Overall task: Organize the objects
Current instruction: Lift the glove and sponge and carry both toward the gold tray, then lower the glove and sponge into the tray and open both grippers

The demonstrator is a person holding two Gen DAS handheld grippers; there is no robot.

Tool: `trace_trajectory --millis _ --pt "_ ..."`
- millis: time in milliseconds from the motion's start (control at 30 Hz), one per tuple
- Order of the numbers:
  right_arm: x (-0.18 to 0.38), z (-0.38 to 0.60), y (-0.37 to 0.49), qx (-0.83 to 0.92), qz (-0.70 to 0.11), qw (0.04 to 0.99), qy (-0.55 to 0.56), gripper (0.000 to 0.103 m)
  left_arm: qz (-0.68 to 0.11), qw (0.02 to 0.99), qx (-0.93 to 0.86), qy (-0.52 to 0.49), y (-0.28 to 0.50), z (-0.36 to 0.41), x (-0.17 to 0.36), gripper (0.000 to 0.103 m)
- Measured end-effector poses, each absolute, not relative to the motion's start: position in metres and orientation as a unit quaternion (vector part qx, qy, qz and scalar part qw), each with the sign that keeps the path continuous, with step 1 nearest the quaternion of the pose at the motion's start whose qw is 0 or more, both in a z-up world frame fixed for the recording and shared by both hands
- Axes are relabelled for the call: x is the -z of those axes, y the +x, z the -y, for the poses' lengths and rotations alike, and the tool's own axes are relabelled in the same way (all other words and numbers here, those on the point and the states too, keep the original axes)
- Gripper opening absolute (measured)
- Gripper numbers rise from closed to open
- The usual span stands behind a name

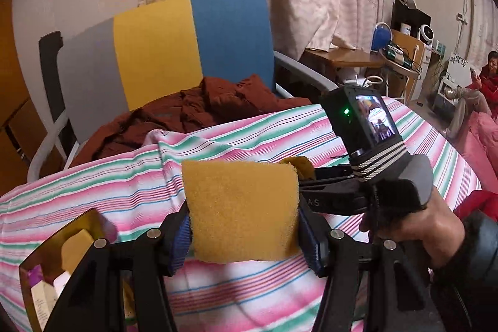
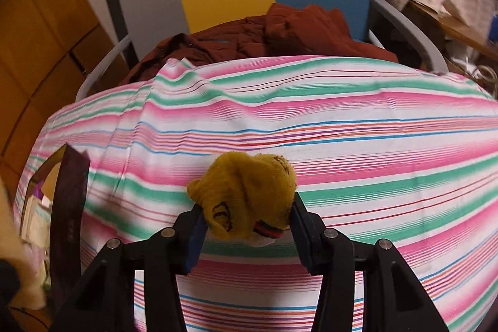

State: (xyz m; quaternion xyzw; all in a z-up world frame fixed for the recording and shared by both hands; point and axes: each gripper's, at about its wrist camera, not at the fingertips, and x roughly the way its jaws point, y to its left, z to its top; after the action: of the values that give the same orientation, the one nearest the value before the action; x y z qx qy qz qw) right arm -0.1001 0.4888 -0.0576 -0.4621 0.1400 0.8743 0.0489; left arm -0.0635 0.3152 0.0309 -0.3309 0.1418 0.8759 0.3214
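My left gripper is shut on a yellow sponge, held upright above the striped tablecloth. Just behind the sponge to the right, the right gripper shows with a scrap of yellow cloth at its tip and a hand on its handle. In the right wrist view my right gripper is shut on a bunched mustard-yellow sock with a red and dark cuff, held over the tablecloth.
A brown open box with small items sits at the table's left edge; its flap shows too. Behind the table stands a grey, yellow and blue chair with a rust-red garment. A person sits far right.
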Motion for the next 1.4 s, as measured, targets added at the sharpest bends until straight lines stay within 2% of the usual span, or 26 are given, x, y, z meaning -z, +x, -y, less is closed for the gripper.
trace_trajectory --millis 367,567,900,1200,1367,1400 --pt "0.069 -0.471 -0.101 -0.868 -0.115 0.045 -0.481 0.05 -0.129 0.294 -0.885 -0.336 -0.048 -0.268 -0.03 0.06" --pt "0.058 -0.46 -0.097 -0.873 -0.127 0.024 -0.471 0.05 -0.106 0.278 -0.889 -0.347 -0.047 -0.222 -0.029 0.06" --pt "0.015 -0.362 -0.077 -0.886 -0.094 -0.077 -0.447 0.05 -0.015 0.174 -0.915 -0.363 -0.063 -0.084 -0.031 0.06" --pt "-0.004 -0.261 -0.061 -0.89 -0.076 -0.156 -0.422 0.05 0.056 0.142 -0.909 -0.387 -0.066 -0.027 -0.012 0.06" --pt "0.005 -0.232 -0.075 -0.883 -0.073 -0.168 -0.433 0.061 0.061 0.16 -0.903 -0.393 -0.061 -0.023 -0.004 0.062" --pt "0.008 -0.227 -0.078 -0.881 -0.075 -0.165 -0.436 0.068 0.062 0.16 -0.904 -0.393 -0.062 -0.023 -0.003 0.063"
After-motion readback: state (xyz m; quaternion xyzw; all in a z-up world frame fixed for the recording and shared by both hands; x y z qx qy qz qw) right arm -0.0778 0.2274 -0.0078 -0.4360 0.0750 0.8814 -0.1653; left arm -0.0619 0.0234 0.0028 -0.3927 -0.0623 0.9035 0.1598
